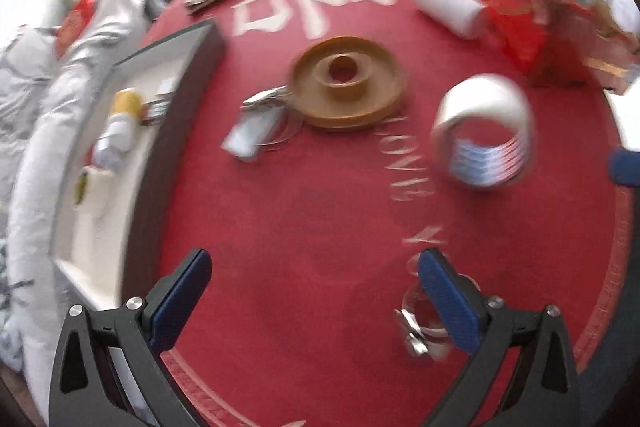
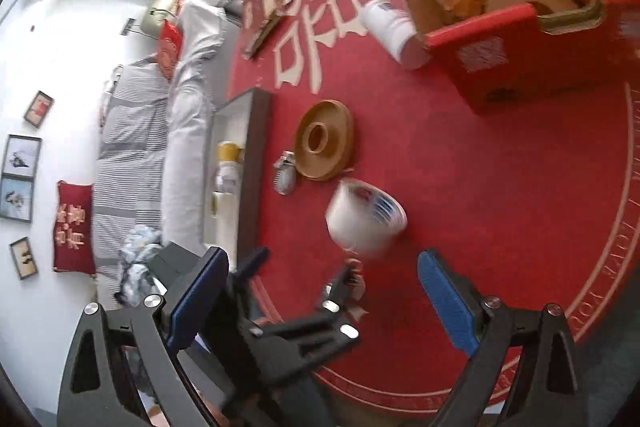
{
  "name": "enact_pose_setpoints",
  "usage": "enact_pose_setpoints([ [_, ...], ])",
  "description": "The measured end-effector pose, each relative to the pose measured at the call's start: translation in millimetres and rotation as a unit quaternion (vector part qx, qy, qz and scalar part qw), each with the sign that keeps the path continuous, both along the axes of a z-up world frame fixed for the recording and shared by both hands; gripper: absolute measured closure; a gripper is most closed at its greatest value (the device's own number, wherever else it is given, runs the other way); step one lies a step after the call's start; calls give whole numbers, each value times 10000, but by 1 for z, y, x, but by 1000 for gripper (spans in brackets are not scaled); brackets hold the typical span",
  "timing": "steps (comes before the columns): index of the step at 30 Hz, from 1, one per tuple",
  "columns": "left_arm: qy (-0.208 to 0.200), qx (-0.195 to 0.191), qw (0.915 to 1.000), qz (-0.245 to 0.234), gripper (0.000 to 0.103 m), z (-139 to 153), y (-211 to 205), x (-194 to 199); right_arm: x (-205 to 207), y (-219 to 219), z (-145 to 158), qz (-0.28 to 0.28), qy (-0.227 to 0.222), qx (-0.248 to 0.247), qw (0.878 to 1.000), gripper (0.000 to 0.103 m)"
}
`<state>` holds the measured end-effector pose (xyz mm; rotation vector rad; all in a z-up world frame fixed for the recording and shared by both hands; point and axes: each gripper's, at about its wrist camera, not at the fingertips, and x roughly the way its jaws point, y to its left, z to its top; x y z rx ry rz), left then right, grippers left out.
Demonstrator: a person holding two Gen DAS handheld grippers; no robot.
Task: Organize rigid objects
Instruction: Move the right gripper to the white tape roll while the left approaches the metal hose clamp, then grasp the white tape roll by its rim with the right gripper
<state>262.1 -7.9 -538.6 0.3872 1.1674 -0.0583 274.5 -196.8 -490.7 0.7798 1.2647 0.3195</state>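
On the red mat [image 1: 304,211], the tray [image 1: 176,99] at its left edge already holds a bottle [image 1: 120,119]. The spool [image 1: 347,81], tape [image 1: 482,131] and clamp [image 1: 416,327] lie loose. My left gripper [image 1: 316,291] and right gripper [image 2: 320,291] gape empty. I judge I'm between picks; next, close on the clamp beside my left finger.

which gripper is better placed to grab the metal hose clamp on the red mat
Left. The hose clamp lies right beside the open left gripper, against its right finger. The right gripper, also open, faces the tape roll instead.
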Motion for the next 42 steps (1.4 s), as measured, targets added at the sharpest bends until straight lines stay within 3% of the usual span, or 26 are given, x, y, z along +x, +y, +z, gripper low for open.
enact_pose_setpoints([
  [2, 68, -233, 9996, 166, 0, -1, 16, 2, -3, 1, -6, 33, 85, -418, 9991, 7],
  [6, 97, -251, 9985, 472, 0, 2, 33, 0, -10, 4, -25, -10, 319, -738, 9968, 7],
  [10, -138, -613, 9977, 266, 0, 21, 29, -6, -13, 3, -32, -91, 360, -1099, 9932, 7],
  [18, 118, -323, 9989, -320, 0, 1, -11, -6, -20, -6, -38, -163, 442, -1439, 9885, 7],
  [26, -116, -196, 9997, 72, 0, -4, 1, 5, 19, 31, -29, 509, 7, -1825, 9819, 7],
  [30, -3, -556, 9975, 440, 0, -6, 21, 8, 47, 57, -34, 954, -155, -2255, 9694, 7],
  [36, 283, -1206, 9875, 976, 0, -11, 39, 8, 64, 73, -45, 1248, -281, -2865, 9495, 7],
  [42, 226, -1186, 9862, 1128, 0, -11, 39, 4, 76, 86, -50, 1533, -523, -3435, 9251, 7],
])
